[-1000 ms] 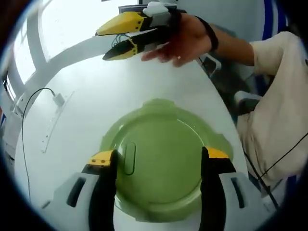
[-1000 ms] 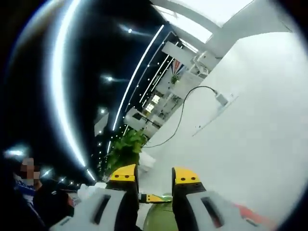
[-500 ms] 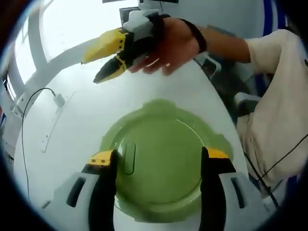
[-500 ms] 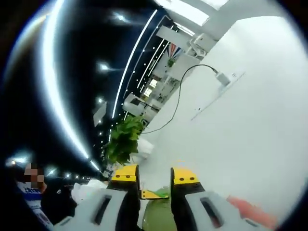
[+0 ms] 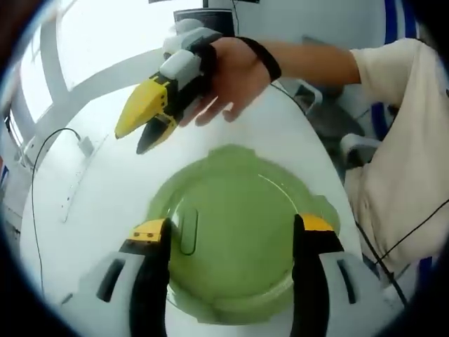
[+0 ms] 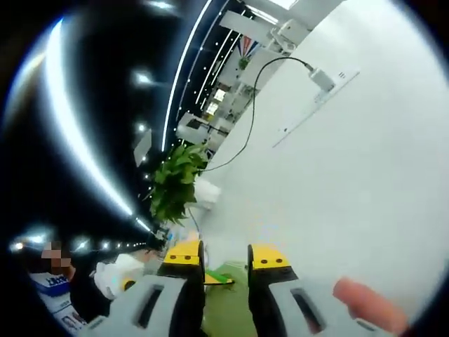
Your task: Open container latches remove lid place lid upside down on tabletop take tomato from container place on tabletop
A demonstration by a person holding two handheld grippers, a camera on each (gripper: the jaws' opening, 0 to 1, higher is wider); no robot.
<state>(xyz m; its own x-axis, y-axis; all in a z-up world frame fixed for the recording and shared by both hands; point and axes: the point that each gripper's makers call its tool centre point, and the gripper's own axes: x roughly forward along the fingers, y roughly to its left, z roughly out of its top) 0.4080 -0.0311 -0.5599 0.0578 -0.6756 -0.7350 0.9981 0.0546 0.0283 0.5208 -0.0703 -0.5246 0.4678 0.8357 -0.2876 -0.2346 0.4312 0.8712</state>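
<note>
Below, the green lid (image 5: 228, 232) was seen seated on its container on the white tabletop (image 5: 105, 182); left gripper (image 5: 231, 232) was spread wide over it, holding nothing; right gripper (image 5: 144, 126) was poised just beyond, jaws narrowly parted, empty.

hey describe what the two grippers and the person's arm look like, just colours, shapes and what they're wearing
The left gripper has two black jaws with yellow tips on pale grey bodies with dark slots. The right gripper tapers to pointed yellow-and-black jaws below a white and grey housing. The hand holding it wears a black wristband, and a cream sleeve covers the arm.
</note>
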